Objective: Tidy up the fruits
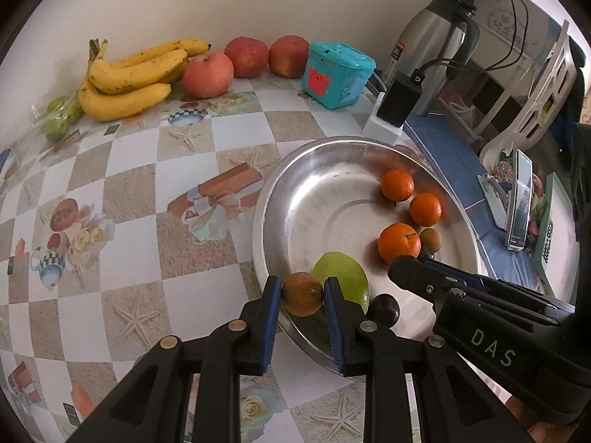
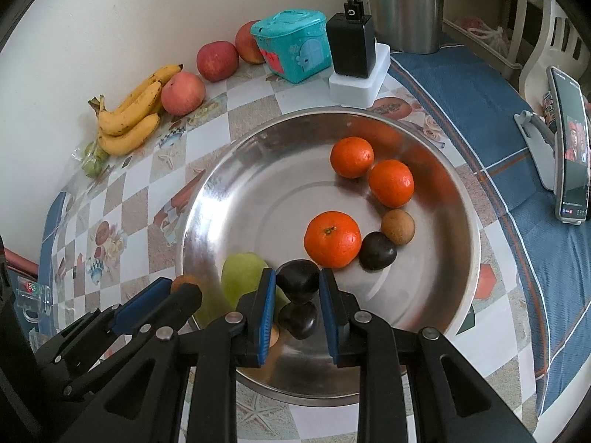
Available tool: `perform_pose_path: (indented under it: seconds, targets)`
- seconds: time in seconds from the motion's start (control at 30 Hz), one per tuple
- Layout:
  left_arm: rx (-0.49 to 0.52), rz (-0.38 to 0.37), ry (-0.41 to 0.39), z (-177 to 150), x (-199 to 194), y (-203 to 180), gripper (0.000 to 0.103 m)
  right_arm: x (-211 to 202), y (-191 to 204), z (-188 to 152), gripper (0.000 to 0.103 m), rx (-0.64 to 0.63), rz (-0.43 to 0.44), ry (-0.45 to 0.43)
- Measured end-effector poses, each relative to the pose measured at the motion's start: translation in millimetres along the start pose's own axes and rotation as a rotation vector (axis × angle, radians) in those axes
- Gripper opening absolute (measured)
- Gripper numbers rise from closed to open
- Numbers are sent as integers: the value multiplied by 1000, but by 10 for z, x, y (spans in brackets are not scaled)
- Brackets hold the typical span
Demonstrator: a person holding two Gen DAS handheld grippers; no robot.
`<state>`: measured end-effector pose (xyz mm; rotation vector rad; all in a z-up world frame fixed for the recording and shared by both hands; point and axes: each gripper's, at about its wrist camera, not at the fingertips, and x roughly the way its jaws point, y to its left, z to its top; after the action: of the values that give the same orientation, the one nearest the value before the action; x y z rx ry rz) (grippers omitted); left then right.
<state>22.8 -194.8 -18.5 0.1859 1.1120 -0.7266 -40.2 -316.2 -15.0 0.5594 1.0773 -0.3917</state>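
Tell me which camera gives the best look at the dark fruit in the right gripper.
The right wrist view: the dark fruit sits clamped centrally in the right gripper. The left wrist view shows that gripper only side-on, its fruit hidden.

The right gripper [image 1: 410,264] covered part of a dark fruit [image 1: 424,253] in the bowl [image 1: 295,184]; the kettle [image 2: 406,7] was cut off by the top edge. Green fruit [image 2: 92,158] in a clear bag was too small to identify.
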Motion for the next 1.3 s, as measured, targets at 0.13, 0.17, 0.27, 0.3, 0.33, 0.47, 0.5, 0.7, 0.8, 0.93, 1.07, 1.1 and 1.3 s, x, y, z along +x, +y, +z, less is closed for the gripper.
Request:
perform_pose_path:
  seconds: [0.13, 0.17, 0.27, 0.3, 0.33, 0.47, 0.5, 0.7, 0.8, 0.93, 1.07, 1.1, 1.3]
  targets:
    - [-3, -2, 5, 3, -5, 5, 28, 9, 1, 9, 27, -2, -4, 5]
    - [-3, -3, 4, 5, -10, 7, 28, 7, 1, 14, 28, 0, -3, 4]
    - [-8, -1, 2, 13, -30, 20, 28, -12, -9, 22, 36, 1, -7, -5]
    - [-10, -1, 3, 15, -32, 27, 28, -19, -14, 23, 37, 3, -6, -7]
    - [-15, 1, 4, 18, -38, 40, 28, -26, -19, 25, 37, 5, -3, -9]
    - [-45, 22, 4, 30, -70, 125, 28, -43, -24, 33, 37, 6, -5, -14]
    - [-56, 31, 6, 31, -73, 154, 28, -44, -24, 34, 37, 6, -5, -14]
    - [-169, 157, 55, 5, -22, 476, 70, 4, 25, 23, 53, -16, -16, 5]
    - [-214, 239, 82, -17, 11, 662, 76, 28, 77, 9, 68, -49, -37, 4]
    - [-262, 307, 88, -57, 4, 875, 99, 26, 125, -2, 77, -75, -45, -6]
    - [-280, 378, 81, -74, -21, 1033, 103, 26, 150, -6, 91, -85, -49, -22]
    - [-280, 391, 84, -72, -22, 1062, 103, 34, 161, -9, 92, -90, -51, -23]
    - [-258, 437, 64, -115, -103, 1140, 103, 86, 288, -59, 93, -138, -53, -15]
